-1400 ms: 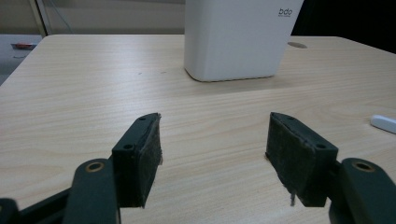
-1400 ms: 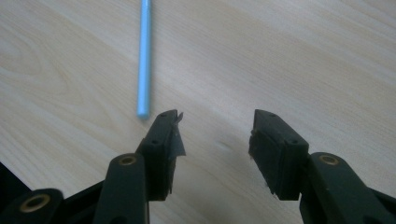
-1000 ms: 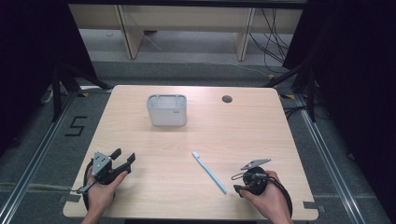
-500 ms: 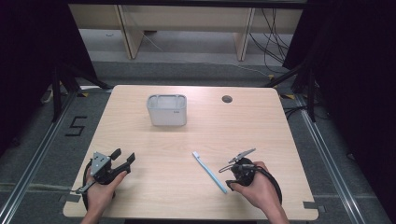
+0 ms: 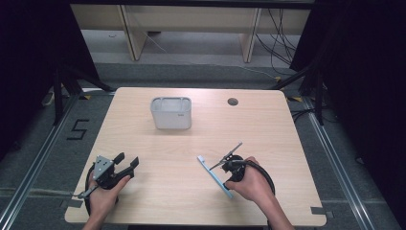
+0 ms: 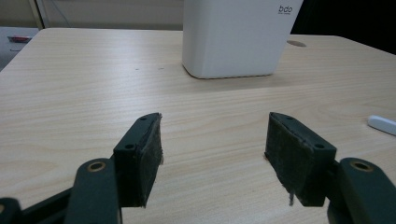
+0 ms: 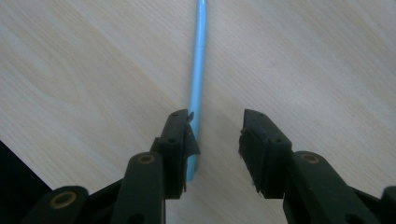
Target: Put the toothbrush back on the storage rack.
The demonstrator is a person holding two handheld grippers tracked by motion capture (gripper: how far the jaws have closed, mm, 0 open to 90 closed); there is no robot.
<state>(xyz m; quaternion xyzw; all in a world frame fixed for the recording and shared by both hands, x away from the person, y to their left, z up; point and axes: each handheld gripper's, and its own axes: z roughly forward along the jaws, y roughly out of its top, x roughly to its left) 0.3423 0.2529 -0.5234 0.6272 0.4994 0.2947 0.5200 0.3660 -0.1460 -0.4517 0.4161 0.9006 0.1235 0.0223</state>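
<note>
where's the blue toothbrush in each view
High view: toothbrush lies lower centre-right, by the right hand-held gripper.
Left gripper view: its white end shows at the right edge.
Right gripper view: blue handle runs up the centre, beside one jaw.
Shared landmark: the wooden table.

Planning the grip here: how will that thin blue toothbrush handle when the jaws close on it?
The toothbrush looks like a thin, stiff plastic stick, so probably light. Lying flat on the table, it may skid or twist when pinched. The right gripper has one jaw against it, so it could be nudged sideways.
</note>
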